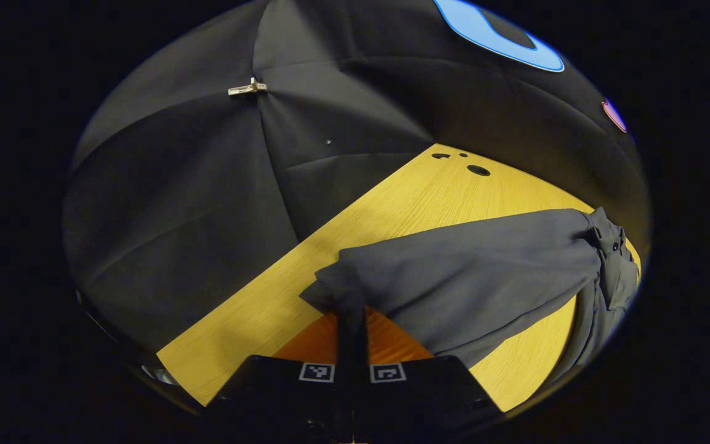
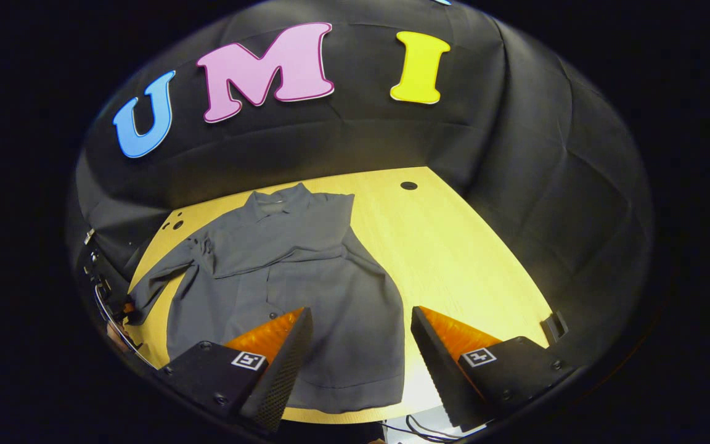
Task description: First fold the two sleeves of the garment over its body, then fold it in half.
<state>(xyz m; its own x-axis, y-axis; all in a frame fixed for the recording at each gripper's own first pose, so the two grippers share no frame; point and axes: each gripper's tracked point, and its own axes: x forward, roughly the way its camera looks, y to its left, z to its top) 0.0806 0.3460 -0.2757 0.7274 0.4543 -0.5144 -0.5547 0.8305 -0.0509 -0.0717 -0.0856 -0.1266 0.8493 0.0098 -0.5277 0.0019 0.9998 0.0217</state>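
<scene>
A grey button-up shirt (image 2: 306,277) lies flat on the yellow wooden table (image 2: 453,246), collar toward the far wall. One sleeve is folded across its chest. The other sleeve (image 1: 472,277) stretches out sideways, lifted off the table, and my left gripper (image 1: 352,314) is shut on its cuff. In the right gripper view that left gripper (image 2: 126,310) shows at the table's left edge, holding the sleeve's end (image 2: 151,287). My right gripper (image 2: 360,327) hovers open above the shirt's lower half, with nothing between its fingers.
Round holes (image 1: 478,169) pierce the tabletop near its far corners (image 2: 408,185). A metal clip (image 1: 247,88) pins the cloth wall. A small black piece (image 2: 555,324) sits at the table's right edge. Cables (image 2: 420,427) hang below the near edge.
</scene>
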